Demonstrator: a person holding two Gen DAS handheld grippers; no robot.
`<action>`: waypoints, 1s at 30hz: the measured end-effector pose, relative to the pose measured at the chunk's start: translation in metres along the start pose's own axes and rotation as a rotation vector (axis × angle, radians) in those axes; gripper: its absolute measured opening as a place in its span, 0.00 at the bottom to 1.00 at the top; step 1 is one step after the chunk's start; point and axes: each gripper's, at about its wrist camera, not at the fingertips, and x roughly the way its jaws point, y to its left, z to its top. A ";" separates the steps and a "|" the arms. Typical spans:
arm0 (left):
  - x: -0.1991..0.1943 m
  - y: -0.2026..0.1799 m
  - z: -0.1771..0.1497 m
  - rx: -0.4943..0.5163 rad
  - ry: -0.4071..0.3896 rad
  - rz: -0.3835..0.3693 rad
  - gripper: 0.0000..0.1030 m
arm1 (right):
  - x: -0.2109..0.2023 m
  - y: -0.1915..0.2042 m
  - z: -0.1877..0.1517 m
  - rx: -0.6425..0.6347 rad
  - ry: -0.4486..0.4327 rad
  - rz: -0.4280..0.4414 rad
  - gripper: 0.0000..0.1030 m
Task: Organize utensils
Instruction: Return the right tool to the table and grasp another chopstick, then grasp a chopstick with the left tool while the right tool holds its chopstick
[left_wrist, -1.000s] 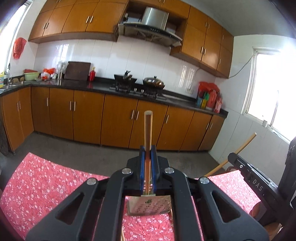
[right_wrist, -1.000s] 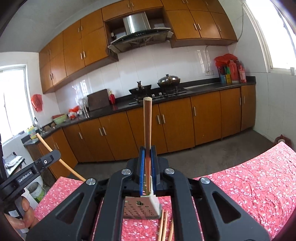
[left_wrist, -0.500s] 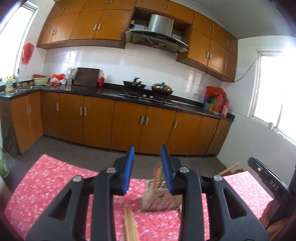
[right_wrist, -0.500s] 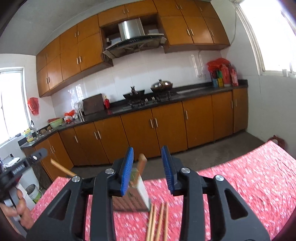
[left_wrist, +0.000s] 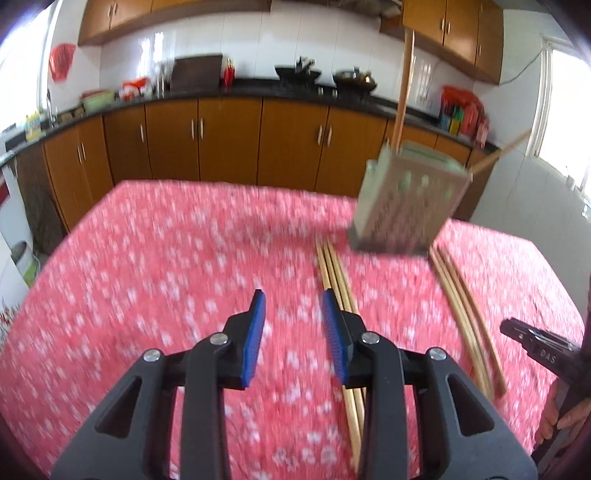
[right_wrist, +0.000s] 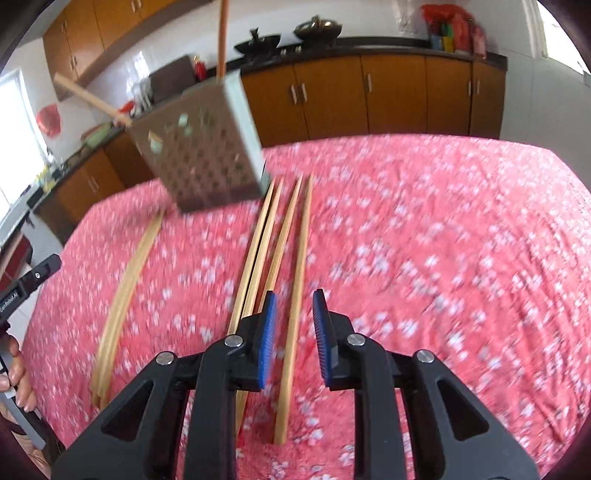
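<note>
Perforated metal holder (right_wrist: 207, 155) with two sticks, bamboo chopsticks (right_wrist: 273, 251) on cloth, both grippers released.

A red tablecloth with a small white flower print (left_wrist: 155, 258) fills the lower part of both frames. On it lie pale tan wooden chopsticks (right_wrist: 273, 236). Upper right in the left wrist view stands a grey-beige perforated utensil holder (left_wrist: 402, 206), perhaps with greenish holes, though blur hides it. Both black grippers carry blue ribbed pads (left_wrist: 251, 343) (right_wrist: 267, 339). Behind run orange-brown wooden cabinets (left_wrist: 229, 140) under a white tiled wall (left_wrist: 258, 48).
</note>
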 end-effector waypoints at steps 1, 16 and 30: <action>0.003 0.000 -0.005 0.000 0.015 -0.009 0.32 | 0.005 0.003 -0.001 -0.010 0.012 -0.013 0.21; 0.027 -0.035 -0.039 0.094 0.168 -0.109 0.16 | 0.018 -0.027 -0.008 0.075 0.018 -0.149 0.07; 0.033 -0.026 -0.041 0.073 0.194 -0.088 0.14 | 0.016 -0.025 -0.013 0.065 0.015 -0.139 0.07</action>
